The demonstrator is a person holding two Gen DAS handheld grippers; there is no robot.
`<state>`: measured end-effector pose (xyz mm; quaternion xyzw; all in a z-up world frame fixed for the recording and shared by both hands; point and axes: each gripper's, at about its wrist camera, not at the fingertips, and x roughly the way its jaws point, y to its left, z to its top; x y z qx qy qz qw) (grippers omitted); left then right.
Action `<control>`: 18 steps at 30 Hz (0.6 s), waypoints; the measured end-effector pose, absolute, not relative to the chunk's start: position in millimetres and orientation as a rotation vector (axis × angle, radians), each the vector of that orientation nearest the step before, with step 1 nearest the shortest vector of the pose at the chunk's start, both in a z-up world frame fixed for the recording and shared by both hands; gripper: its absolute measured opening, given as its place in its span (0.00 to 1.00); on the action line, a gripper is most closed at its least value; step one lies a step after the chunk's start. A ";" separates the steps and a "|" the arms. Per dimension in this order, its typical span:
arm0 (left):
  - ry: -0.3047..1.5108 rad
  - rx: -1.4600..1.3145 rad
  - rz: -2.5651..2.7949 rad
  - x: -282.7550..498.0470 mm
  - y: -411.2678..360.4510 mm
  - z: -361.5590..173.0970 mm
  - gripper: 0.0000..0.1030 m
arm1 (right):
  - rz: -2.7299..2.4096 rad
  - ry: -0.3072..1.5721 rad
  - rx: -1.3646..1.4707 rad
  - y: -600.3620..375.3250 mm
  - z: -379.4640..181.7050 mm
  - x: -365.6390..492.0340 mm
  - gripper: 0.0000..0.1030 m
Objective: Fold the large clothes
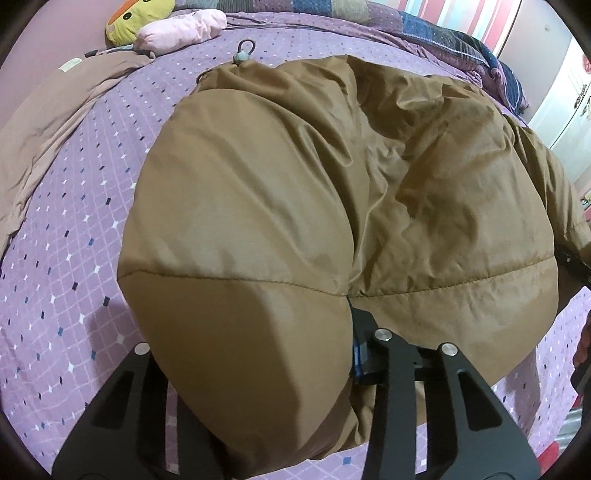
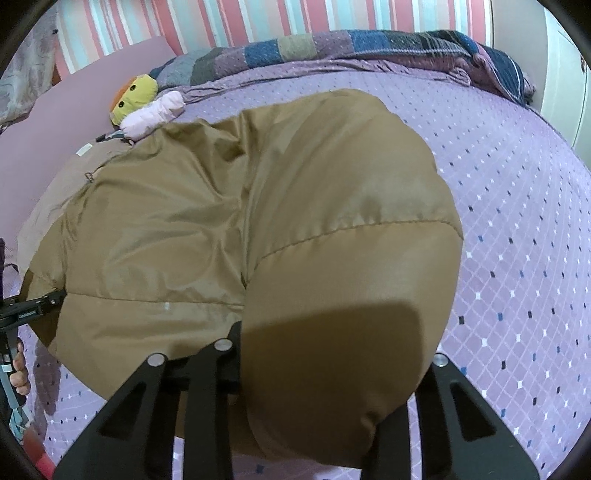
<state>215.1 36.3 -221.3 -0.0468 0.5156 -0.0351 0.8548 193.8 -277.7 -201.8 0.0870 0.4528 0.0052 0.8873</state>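
brown padded jacket (image 1: 332, 184) lies bunched on the purple diamond-print bedsheet (image 1: 74, 258), filling mid-frame in both wrist views. left gripper (image 1: 295, 354) at 6 o'clock, fingers spread wide, a puffed fold of jacket bulging between them; right gripper (image 2: 332, 354) likewise. whether either actually pinches the cloth, cannot tell. yellow plush toy (image 1: 136, 18) and pink cloth (image 1: 181, 29) at 11 o'clock. small pale label (image 1: 70, 65) on tan fabric, unreadable.

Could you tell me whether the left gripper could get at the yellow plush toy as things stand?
Probably not directly: the left gripper is shut on the brown jacket, whose bulk lies between it and the yellow plush toy.
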 end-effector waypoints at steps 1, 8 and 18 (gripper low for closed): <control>1.081 -0.107 -0.078 214.1 37.5 -220.4 0.38 | 0.012 0.938 0.177 -275.4 -199.9 193.0 0.31; 1.078 -0.130 -0.081 213.6 42.9 -218.8 0.38 | 0.022 0.929 0.178 -273.8 -194.4 194.2 0.31; 1.076 -0.128 -0.081 209.1 45.4 -218.8 0.38 | 0.027 0.934 0.196 -276.8 -199.1 198.8 0.31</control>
